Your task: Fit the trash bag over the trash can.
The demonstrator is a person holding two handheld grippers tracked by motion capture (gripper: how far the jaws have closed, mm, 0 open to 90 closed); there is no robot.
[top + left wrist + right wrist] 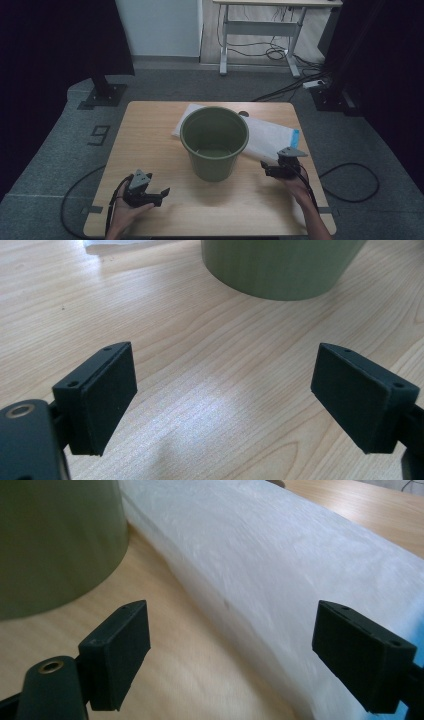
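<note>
High view: bucket [214, 141] mid-desk [150, 130], its inside visible. Both hand-held grippers, left [161, 195] and right [265, 168], gape empty; right faces bag [280, 570].

Wooden table [150, 125] on grey carpet [165, 85]. Past its far edge: a desk frame [260, 27] with tangled cables [277, 50], a black stand base [104, 95] far left, power strip [314, 84] far right.
</note>
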